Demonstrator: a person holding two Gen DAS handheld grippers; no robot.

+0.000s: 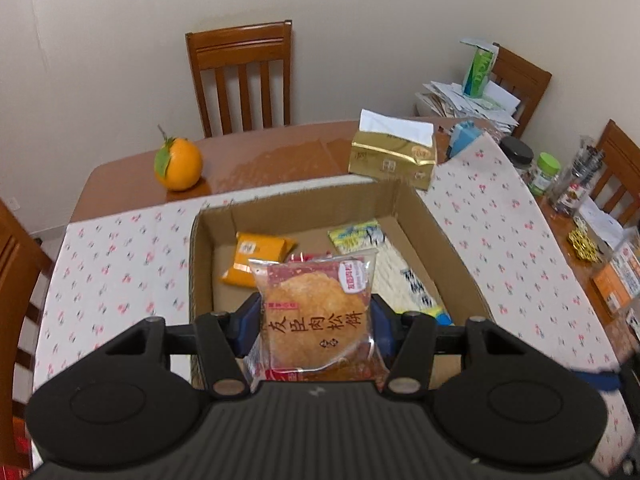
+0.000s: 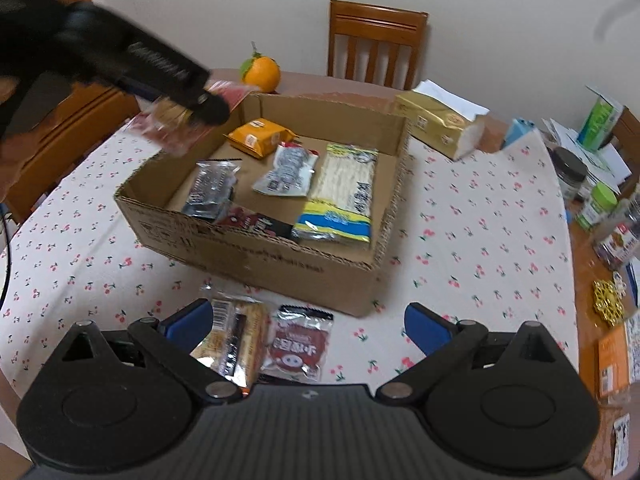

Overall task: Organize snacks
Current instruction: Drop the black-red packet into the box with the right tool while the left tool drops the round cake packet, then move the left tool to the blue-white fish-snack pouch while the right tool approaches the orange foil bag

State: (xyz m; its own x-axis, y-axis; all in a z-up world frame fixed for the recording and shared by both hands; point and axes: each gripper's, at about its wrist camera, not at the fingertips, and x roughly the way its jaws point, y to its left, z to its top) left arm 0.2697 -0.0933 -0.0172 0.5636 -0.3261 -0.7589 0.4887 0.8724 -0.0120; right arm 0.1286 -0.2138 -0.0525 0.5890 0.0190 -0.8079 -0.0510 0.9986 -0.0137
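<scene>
one cake packet (image 1: pixel 318 314) clamped in left gripper (image 1: pixel 316 320) above box (image 1: pixel 452 240).

— What did the left gripper (image 1: pixel 316 320) look like?
— Black, with a ribbed body, two round discs, silver pivot screws and blue finger pads (image 1: pixel 248 324).
— And the right gripper (image 2: pixel 308 324)?
— The same build: black linkage arms, silver screws, blue pads (image 2: pixel 426 330) beyond the ribbed body.
</scene>
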